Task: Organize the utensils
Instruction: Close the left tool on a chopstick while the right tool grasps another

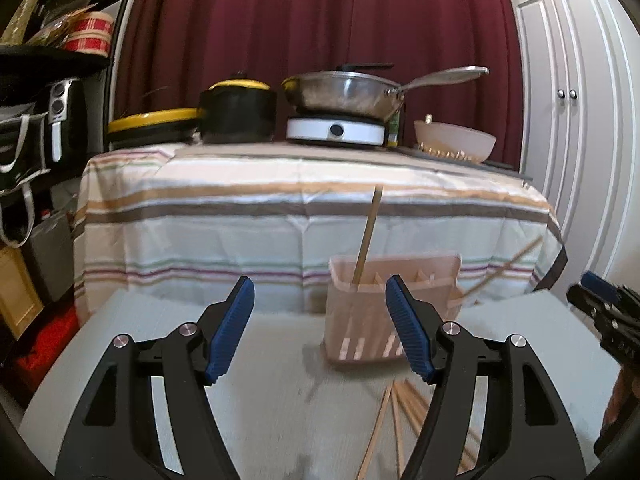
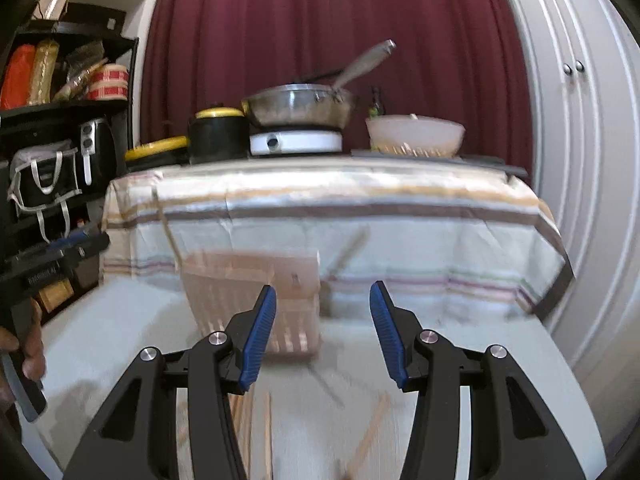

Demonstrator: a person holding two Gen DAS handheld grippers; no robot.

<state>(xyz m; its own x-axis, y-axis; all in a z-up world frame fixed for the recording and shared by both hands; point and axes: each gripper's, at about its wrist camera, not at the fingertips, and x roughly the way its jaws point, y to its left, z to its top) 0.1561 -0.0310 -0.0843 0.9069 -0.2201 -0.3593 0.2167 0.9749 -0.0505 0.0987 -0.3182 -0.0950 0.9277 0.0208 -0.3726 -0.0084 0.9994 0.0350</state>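
A pale pink slotted utensil basket (image 1: 368, 312) stands on the grey table (image 1: 168, 340). One wooden chopstick (image 1: 369, 232) stands upright in it; another chopstick (image 1: 504, 268) leans out to its right. Several loose chopsticks (image 1: 394, 412) lie on the table in front of it. My left gripper (image 1: 320, 320) is open and empty, hovering just before the basket. My right gripper (image 2: 323, 328) is open and empty; the basket (image 2: 256, 292) appears blurred to its left, with loose chopsticks (image 2: 372, 436) below it. Each gripper shows at the edge of the other's view.
Behind the grey table is a table with a striped cloth (image 1: 304, 208) carrying a black and yellow pot (image 1: 238, 114), a steel wok (image 1: 344, 94) on a white hotplate, and a pink bowl (image 1: 454, 140). Black shelves (image 1: 44, 120) stand at left, white doors (image 1: 572, 120) at right.
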